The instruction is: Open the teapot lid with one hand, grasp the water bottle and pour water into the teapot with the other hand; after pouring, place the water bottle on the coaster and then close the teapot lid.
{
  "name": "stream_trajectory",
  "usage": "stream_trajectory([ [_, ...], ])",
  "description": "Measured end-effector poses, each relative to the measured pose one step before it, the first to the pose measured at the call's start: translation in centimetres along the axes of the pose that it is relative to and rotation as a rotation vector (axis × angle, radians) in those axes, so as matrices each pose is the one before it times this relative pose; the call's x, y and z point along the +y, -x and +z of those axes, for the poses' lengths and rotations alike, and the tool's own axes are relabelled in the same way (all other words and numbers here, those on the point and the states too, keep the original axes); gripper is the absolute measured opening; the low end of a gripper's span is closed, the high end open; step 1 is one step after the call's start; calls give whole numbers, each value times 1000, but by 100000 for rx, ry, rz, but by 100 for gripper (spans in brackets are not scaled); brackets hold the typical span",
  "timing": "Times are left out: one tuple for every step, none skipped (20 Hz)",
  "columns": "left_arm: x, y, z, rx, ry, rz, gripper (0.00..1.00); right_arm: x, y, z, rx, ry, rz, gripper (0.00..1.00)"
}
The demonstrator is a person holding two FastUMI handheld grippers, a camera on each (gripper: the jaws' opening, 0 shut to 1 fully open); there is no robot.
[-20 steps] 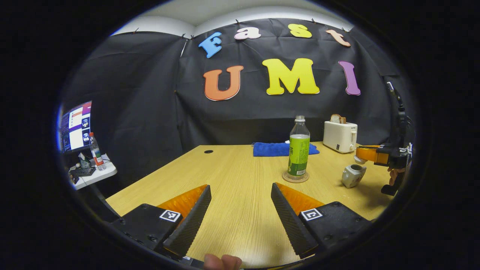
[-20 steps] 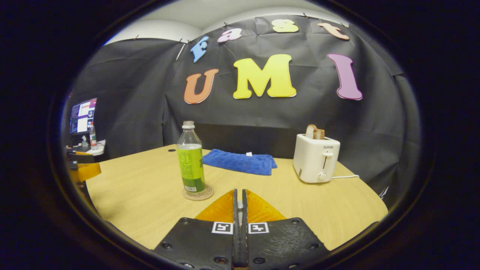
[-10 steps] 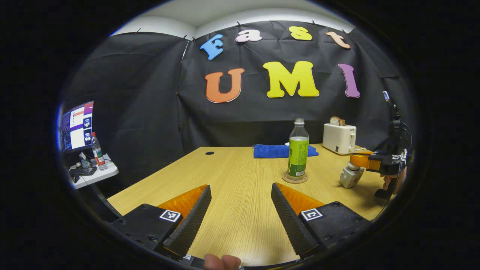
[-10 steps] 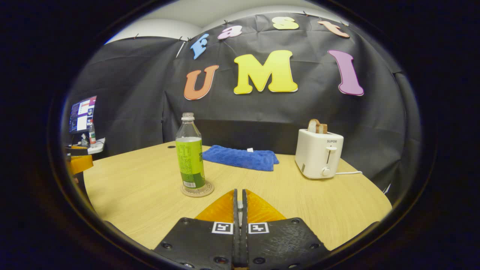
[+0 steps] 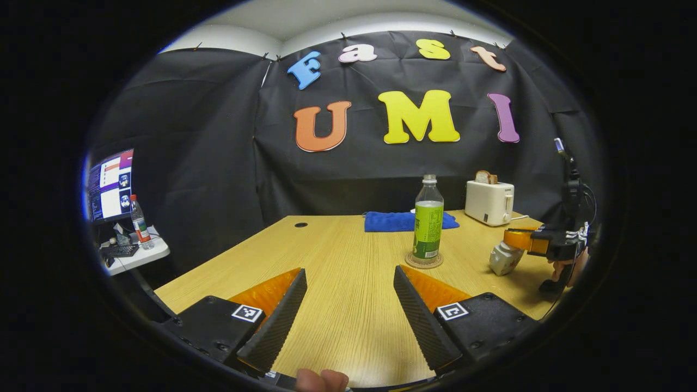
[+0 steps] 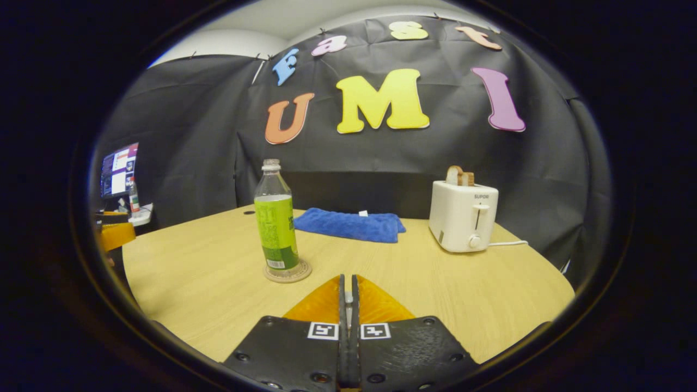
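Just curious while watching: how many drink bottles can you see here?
2. A green-labelled water bottle stands on the coaster on the wooden table; a smaller red-labelled bottle stands on the side desk.

On the table were counted one bottle (image 6: 276,218), one coaster (image 6: 287,271), one teapot (image 5: 502,258), one toaster (image 6: 462,215), one cloth (image 6: 349,225).

Water bottle (image 5: 428,218): clear plastic, green label, uncapped, upright on a round coaster (image 5: 423,260), ahead and right of the left gripper (image 5: 348,310), whose fingers are spread wide.

Teapot (image 5: 502,258): small, pale, directly under the right gripper's (image 5: 512,239) tips; lid state unclear.
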State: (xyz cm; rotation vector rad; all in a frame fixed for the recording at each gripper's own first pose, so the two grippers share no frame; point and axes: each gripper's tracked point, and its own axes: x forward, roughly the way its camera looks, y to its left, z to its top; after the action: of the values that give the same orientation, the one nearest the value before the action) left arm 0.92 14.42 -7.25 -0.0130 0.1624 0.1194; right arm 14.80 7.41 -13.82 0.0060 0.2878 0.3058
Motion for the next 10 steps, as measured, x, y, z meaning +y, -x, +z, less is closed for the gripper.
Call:
stream_trajectory([
  [1,52,54,-49,148,-59,100,26,111,-1,653,-810,421,0],
  [-117,114,30,30,223,-238,100,-73,161,97,-219,-764,120,4],
  [-83,-17,161,-37,236,57,100,-97,156,472,-1270,-869,-301,4],
  [-132,39,185,-452,518,87,100,67,414,907,-2558,-1724,618,10],
  [-259,-67,131,-355,656,-312,100,-16,231,701,-2858,-2021,-31,15],
  [-511,32,219,-450,991,-755,100,-275,413,835,-2461,-2132,-780,26],
  [-674,-16,252,-132,520,-870,100,-206,510,465,-2038,-1968,-857,30],
  [-599,-40,311,-622,-185,-975,100,-394,286,714,-2029,-1410,-1891,48],
  [-703,-33,488,-1063,-352,-813,100,-565,613,771,-2060,-427,-2303,61],
  [-928,-33,533,-1006,-245,-1652,100,-592,473,759,-1657,1176,-2671,73],
])
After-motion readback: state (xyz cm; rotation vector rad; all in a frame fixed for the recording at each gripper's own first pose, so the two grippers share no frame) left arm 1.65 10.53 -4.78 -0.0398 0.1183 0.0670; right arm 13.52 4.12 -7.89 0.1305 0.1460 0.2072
